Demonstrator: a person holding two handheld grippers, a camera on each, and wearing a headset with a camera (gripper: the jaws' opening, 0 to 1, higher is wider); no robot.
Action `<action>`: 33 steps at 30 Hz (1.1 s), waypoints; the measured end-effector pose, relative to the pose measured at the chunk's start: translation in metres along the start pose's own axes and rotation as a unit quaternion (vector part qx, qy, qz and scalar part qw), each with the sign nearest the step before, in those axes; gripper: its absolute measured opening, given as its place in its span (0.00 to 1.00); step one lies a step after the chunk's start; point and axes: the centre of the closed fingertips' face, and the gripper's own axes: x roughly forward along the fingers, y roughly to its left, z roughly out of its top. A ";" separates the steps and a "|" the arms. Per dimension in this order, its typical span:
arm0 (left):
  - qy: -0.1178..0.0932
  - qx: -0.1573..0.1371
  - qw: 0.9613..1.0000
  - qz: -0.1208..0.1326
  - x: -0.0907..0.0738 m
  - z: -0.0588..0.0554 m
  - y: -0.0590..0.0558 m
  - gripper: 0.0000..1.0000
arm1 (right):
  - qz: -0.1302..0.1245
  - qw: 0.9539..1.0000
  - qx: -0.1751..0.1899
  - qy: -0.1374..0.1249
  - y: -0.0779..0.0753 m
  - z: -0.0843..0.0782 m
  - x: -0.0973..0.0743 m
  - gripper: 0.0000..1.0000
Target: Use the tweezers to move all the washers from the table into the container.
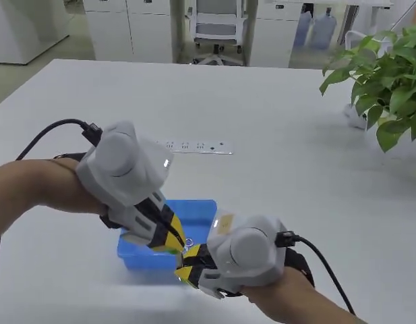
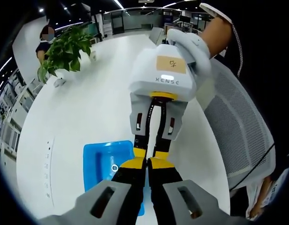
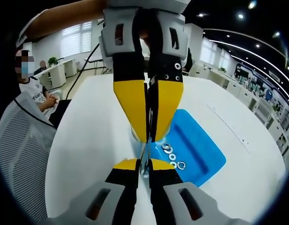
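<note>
Your left gripper and right gripper, tip to tip at the edge of the blue rectangular plastic container on the white tabletop: left jaws clenched, right jaws clenched on thin metal tweezers; small silver ring washers lying inside the container.

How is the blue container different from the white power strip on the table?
The container is blue with raised walls; the power strip is white and flat. The container holds several washers; the power strip shows a row of sockets. The container sits near the person, the power strip farther back. Both lie on the white table.
</note>
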 end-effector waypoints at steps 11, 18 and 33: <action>-0.002 -0.002 1.000 0.002 -0.019 0.010 -0.001 0.05 | 0.002 1.000 -0.005 0.001 0.000 0.021 -0.010 0.09; -0.002 0.001 1.000 0.011 -0.033 0.016 0.005 0.05 | 0.001 1.000 0.001 -0.008 -0.006 0.034 -0.015 0.09; 0.002 0.009 0.999 0.034 -0.048 0.014 0.026 0.06 | -0.006 1.000 -0.021 -0.011 -0.036 0.051 -0.012 0.09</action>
